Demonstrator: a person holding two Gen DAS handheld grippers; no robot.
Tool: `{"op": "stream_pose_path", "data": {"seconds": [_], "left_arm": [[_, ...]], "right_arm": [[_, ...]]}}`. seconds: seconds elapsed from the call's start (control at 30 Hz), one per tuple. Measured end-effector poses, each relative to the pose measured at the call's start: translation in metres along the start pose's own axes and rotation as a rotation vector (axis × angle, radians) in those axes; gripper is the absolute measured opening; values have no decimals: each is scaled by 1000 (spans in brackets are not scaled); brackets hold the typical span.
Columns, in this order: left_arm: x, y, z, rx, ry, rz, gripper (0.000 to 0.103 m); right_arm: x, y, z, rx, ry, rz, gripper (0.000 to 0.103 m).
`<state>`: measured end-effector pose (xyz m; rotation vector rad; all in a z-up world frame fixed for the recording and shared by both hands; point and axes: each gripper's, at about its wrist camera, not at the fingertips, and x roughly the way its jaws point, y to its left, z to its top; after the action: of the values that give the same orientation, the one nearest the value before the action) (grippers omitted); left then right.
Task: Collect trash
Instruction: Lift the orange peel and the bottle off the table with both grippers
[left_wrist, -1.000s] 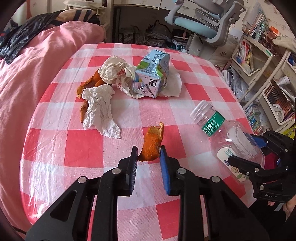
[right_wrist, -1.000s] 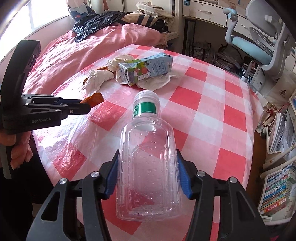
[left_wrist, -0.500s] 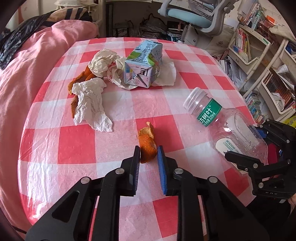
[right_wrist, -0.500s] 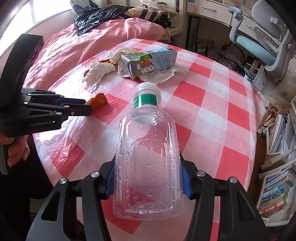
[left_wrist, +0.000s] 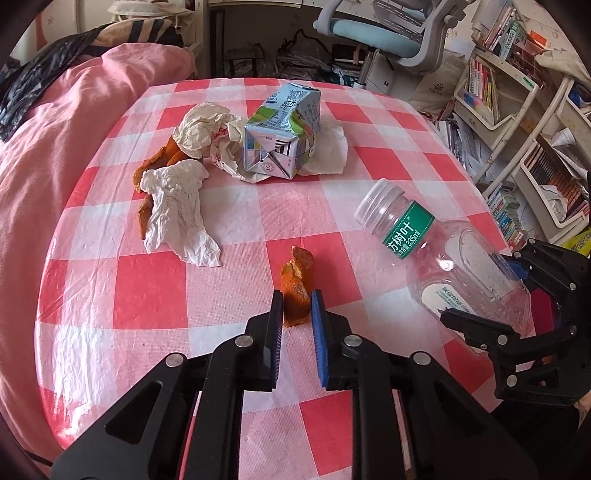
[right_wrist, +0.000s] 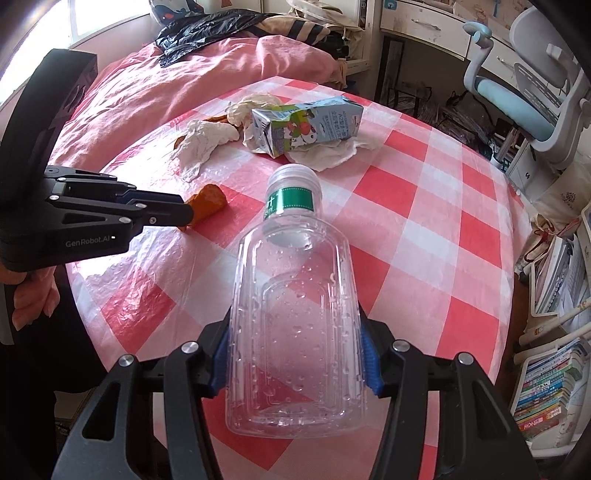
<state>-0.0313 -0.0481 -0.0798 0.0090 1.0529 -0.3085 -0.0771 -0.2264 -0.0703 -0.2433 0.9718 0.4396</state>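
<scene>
A piece of orange peel (left_wrist: 295, 291) sits between the pads of my left gripper (left_wrist: 297, 306), just above the red-and-white checked tablecloth (left_wrist: 147, 288). Its jaws are closing tight and the pads press the peel on both sides. The right wrist view shows the same peel (right_wrist: 207, 201) at the tip of the left gripper (right_wrist: 186, 216). My right gripper (right_wrist: 295, 358) is shut on a clear plastic bottle (right_wrist: 295, 295) with a green label, its cap pointing away over the table. In the left wrist view the bottle (left_wrist: 454, 266) lies slanted at the table's right edge.
Farther back lie a flattened drink carton (left_wrist: 280, 136), a crumpled paper wrapper (left_wrist: 205, 127), a white tissue (left_wrist: 177, 206) and more orange peel (left_wrist: 159, 158). A pink bed (left_wrist: 48, 147) borders the table on the left. An office chair (left_wrist: 388, 29) and bookshelves (left_wrist: 517, 110) stand behind and right.
The left gripper's jaws have narrowed until the pads clamp the orange peel. The right gripper keeps the bottle in the same place.
</scene>
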Motion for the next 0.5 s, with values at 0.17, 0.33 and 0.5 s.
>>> {"op": "stream_pose_path", "data": {"seconds": [0.17, 0.33, 0.5], "left_arm": [[8, -1, -3, 4, 35, 11, 24], [3, -2, -3, 13, 13, 1, 16], [-3, 2, 1, -8, -18, 5, 16]], "right_arm": [[1, 1, 0, -2, 5, -2, 55], [1, 4, 0, -15, 2, -10, 55], [2, 6, 0, -24, 0, -9, 55]]}}
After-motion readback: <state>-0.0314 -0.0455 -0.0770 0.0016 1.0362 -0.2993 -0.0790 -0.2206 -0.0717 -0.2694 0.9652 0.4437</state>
